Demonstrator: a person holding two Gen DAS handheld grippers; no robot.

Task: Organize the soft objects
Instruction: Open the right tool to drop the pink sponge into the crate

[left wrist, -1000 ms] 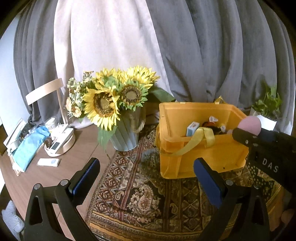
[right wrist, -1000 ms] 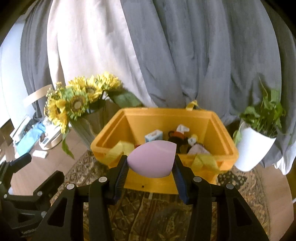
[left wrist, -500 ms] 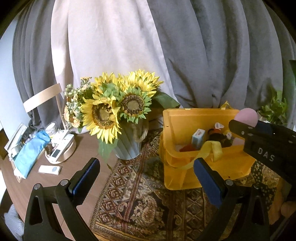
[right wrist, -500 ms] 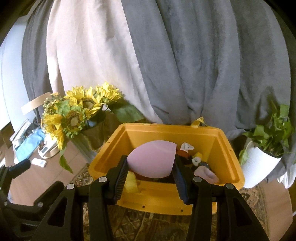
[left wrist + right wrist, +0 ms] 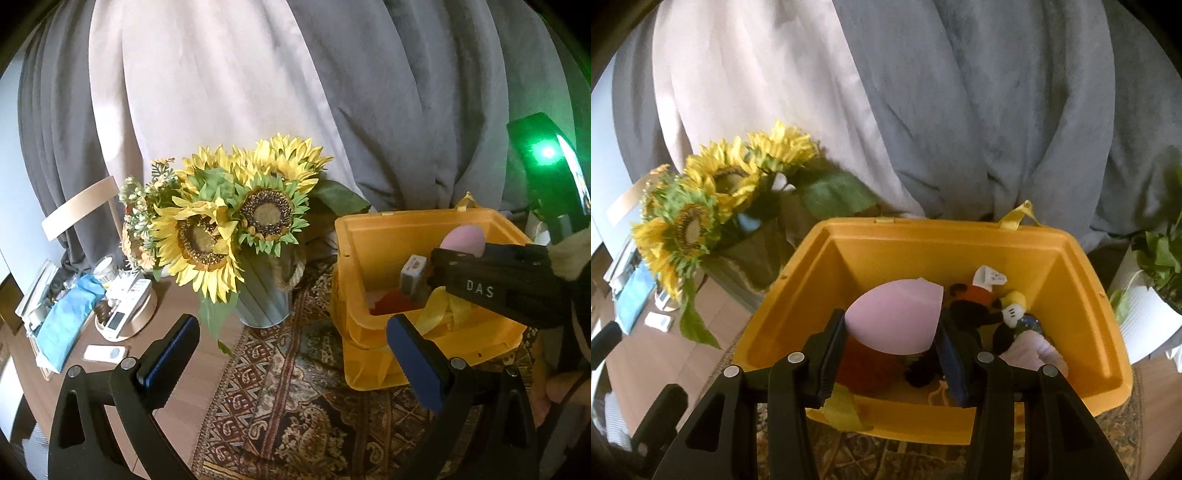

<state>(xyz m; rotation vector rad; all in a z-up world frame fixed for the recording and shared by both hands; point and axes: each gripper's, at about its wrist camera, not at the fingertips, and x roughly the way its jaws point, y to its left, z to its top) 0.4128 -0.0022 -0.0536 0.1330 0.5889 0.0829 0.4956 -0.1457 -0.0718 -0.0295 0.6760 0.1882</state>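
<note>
The right gripper (image 5: 892,341) clamps the pink sponge (image 5: 895,319) between both pads, poised over the open yellow bin (image 5: 960,236), above its near-left part. The left gripper (image 5: 291,352) hangs wide open and empty over the patterned rug (image 5: 295,387), sunflowers (image 5: 229,225) beyond.

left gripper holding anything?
No, the left gripper is open with nothing between its fingers; the pink sponge sits in the right gripper.

left gripper (image 5: 295,354): black frame, blue fingers (image 5: 413,363), silver screws | right gripper (image 5: 892,345): black, white "DAS" lettering
</note>
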